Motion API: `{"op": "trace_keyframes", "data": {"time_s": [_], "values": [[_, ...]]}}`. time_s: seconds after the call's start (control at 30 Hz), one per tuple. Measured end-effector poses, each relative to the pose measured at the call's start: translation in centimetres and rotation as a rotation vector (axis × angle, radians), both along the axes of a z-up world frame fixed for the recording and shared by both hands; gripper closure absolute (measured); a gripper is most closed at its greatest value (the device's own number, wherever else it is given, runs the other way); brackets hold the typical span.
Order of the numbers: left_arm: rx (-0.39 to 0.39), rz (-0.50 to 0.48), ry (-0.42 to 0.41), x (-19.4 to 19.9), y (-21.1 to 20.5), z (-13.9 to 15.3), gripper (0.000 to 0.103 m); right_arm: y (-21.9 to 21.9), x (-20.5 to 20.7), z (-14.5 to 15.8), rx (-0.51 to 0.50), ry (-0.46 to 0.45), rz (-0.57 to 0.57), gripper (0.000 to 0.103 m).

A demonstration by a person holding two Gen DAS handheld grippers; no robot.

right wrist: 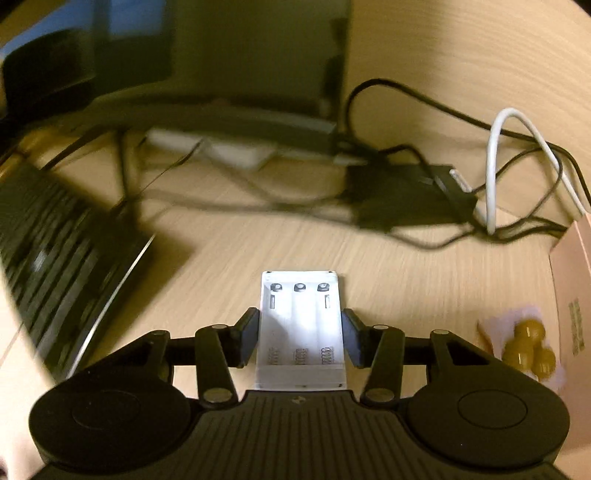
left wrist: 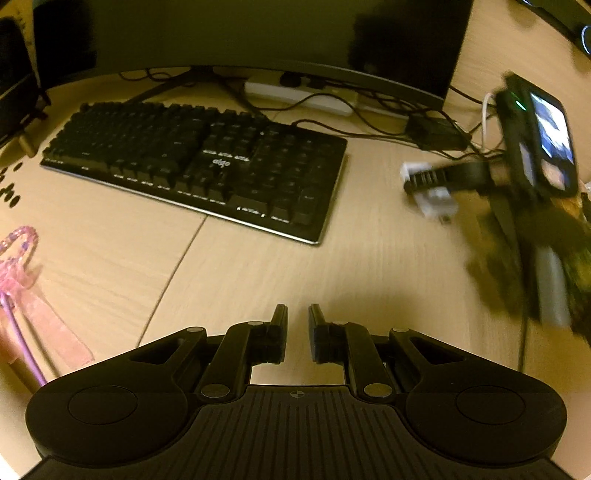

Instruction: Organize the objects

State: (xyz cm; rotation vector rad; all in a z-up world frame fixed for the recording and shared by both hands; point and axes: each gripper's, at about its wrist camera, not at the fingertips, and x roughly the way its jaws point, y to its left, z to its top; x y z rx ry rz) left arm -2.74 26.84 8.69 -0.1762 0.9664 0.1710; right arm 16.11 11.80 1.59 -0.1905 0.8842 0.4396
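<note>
A white battery holder (right wrist: 300, 295) with three empty slots, springs at the near end, sits between the fingers of my right gripper (right wrist: 300, 319). Both pads press on its long sides, so the gripper is shut on it above the wooden desk (right wrist: 406, 280). The left wrist view shows the same right gripper (left wrist: 424, 188), blurred, at the right with the white holder (left wrist: 432, 195) in its tips. My left gripper (left wrist: 297, 314) hangs over bare desk in front of the keyboard. Its fingers are almost together and nothing is between them.
A black keyboard (left wrist: 199, 162) lies ahead, under a monitor (left wrist: 258, 33). Behind it are a white power strip (left wrist: 299, 94), a black adapter (right wrist: 402, 199) and tangled cables. A pink ribboned wand (left wrist: 22, 266) lies at the left. Yellow balls in a wrapper (right wrist: 528, 347) and a pink box (right wrist: 572, 295) are at the right.
</note>
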Motion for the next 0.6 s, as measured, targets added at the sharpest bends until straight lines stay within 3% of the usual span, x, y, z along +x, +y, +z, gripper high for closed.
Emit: {"op": "trace_keyframes", "data": {"time_s": [0.23,0.43,0.5,0.57,0.6], "values": [[-0.023,-0.071,0.004,1.8,-2.0,-0.3,0.090,-4.1,-8.1,0.1,-0.023,0.027,0.098,0.056],[-0.043,-0.187,-0.005,4.6,-5.7,-0.5,0.090,-10.7,-9.8,0.2,-0.085,-0.005,-0.058,0.055],[-0.101,-0.236,-0.032,5.9,-7.0,-0.7,0.090,-13.5,-10.4,0.6,-0.080,-0.002,-0.113,0.048],[-0.174,-0.288,-0.062,7.4,-8.2,-0.9,0.090,-15.6,-11.0,1.3,-0.059,-0.019,-0.163,0.031],[-0.207,-0.321,-0.086,8.5,-9.1,-0.9,0.090,-16.6,-11.5,1.7,-0.046,-0.034,-0.184,0.028]]}}
